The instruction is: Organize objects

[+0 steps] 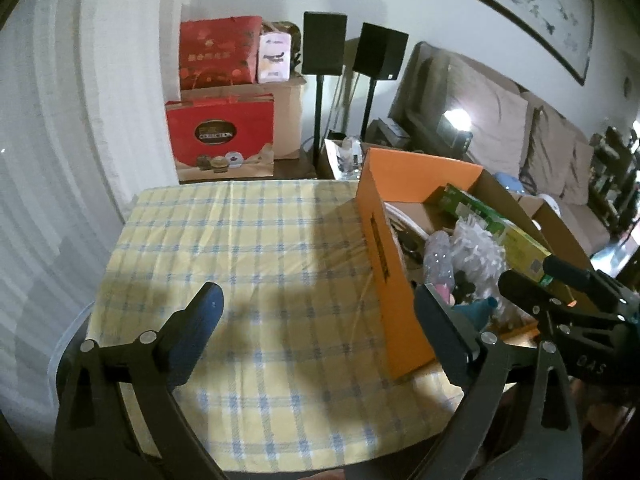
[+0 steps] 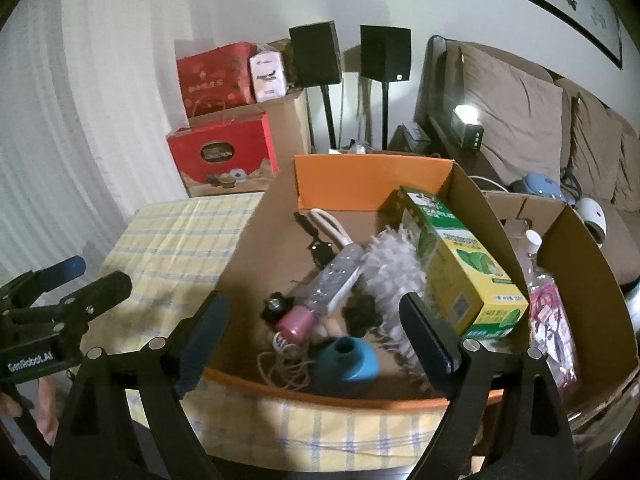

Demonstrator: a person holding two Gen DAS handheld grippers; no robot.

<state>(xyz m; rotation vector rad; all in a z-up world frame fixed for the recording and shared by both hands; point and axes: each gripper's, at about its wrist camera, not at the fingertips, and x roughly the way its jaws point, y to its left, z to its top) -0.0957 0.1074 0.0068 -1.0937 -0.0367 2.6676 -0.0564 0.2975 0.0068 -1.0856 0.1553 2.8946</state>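
Left tool (image 1: 318, 320): jaws spread wide, nothing between them, poised over the bare checked cloth on the worktop (image 1: 248, 248), just left of the orange box (image 1: 384, 264). It also shows at the left edge of the right wrist view (image 2: 100, 276), clear of the box.

Right tool (image 2: 316, 320): jaws spread wide, grasping nothing, poised above the near rim of the orange box (image 2: 360, 178). Its fingers appear at the right edge of the left wrist view (image 1: 560, 276).

Orange box: open cardboard carton, orange outside and brown inside, standing on the right part of the worktop, flaps up.

Contents of the box:
- green and yellow carton (image 2: 460, 264), lying tilted against the right wall;
- white fluffy duster (image 2: 388, 264), centre, beside the carton;
- clear bottle with pink cap (image 2: 320, 300), lying on its side;
- teal round item with a hollow top (image 2: 348, 360), near the front wall;
- loose string (image 2: 280, 364), coiled at the front, beside the teal item;
- white cable (image 2: 332, 224) and small black pieces, toward the back.

Second cardboard box (image 2: 584, 264): just right of the orange one, holding a clear bottle with white cap (image 2: 534, 240) and a pink packet (image 2: 550, 312).

Background: red gift boxes (image 1: 220, 136), two black speakers on stands (image 1: 324, 42), a sofa (image 1: 520, 128).
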